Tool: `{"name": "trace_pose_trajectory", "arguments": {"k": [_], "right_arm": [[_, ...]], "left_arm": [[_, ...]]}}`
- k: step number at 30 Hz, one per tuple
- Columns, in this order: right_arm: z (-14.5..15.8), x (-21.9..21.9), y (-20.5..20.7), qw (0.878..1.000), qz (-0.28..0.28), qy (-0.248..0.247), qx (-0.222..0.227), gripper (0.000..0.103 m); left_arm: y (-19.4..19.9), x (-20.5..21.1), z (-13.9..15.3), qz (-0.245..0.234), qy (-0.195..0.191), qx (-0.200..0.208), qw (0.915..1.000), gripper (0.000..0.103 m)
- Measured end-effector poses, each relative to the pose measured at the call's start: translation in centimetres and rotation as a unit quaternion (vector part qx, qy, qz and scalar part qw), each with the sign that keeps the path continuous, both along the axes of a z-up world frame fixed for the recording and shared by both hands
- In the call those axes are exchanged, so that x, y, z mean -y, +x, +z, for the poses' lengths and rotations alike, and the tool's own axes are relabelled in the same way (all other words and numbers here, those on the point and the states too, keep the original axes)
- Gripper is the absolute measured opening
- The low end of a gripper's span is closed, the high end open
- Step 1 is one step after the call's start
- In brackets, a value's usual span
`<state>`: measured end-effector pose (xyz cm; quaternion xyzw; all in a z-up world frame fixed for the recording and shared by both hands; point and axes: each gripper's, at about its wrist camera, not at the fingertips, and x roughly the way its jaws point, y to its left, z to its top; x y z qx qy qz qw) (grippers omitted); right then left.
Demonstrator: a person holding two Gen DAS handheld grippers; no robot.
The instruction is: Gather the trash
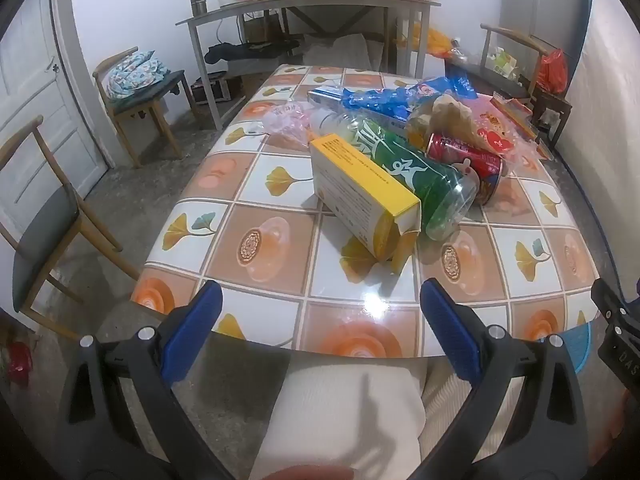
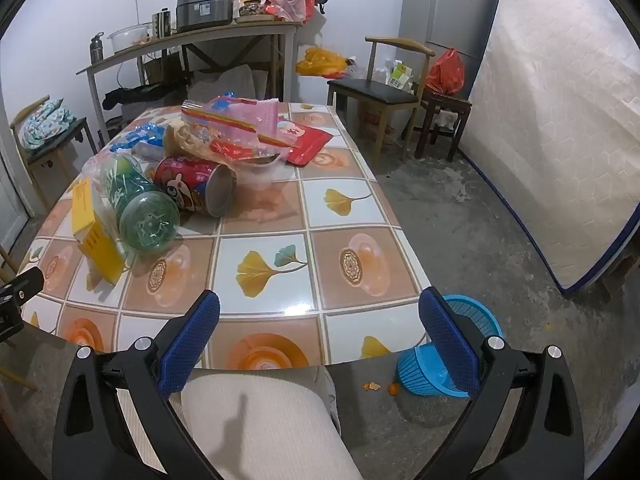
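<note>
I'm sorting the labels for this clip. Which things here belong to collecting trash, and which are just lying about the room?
Belongs to the job:
yellow carton
green bottle
red can
blue wrapper
pink bags
blue basket

Just lying about:
mattress
rice cooker
chair

Leaning mattress [image 2: 560,128], fridge [image 2: 452,4], wooden chair [image 1: 44,216], side table [image 1: 304,4]

Partial letters "DAS" stand on the black gripper body [image 1: 620,344] at the frame's right edge. Print on the yellow box [image 1: 360,188], green bottle [image 1: 400,160] and red can [image 2: 192,188] is illegible.
</note>
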<state>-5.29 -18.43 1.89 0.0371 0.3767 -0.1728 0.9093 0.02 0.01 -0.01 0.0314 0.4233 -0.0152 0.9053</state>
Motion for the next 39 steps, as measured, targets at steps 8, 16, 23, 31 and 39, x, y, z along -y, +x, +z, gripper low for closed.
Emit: {"name": "trace_pose_trajectory", "arguments": {"k": [8, 16, 23, 31, 39], "right_arm": [[0.11, -0.13, -0.03, 1.000, 0.002, 0.001, 0.002, 0.097], [0.05, -0.14, 0.02, 1.000, 0.000, 0.003, 0.002, 0.097], [0.05, -0.23, 0.07, 1.000, 0.000, 0.003, 0.003, 0.097], [-0.16, 0.03, 0.09, 1.000, 0.000, 0.004, 0.004, 0.097], [-0.08, -0.54, 0.31, 1.000, 0.000, 0.003, 0.004, 0.097]], "left_arm": [[-0.01, 0.04, 0.03, 0.001, 0.002, 0.000, 1.0000, 0.096], [-0.29, 0.27, -0.08, 0.001, 0.002, 0.000, 1.0000, 0.096], [-0.25, 0.27, -0.12, 0.001, 0.003, 0.000, 1.0000, 0.096], [-0.10, 0.17, -0.23, 0.001, 0.004, -0.002, 1.0000, 0.096], [0.06, -0.49, -0.31, 0.005, 0.008, -0.002, 1.0000, 0.096]]}}
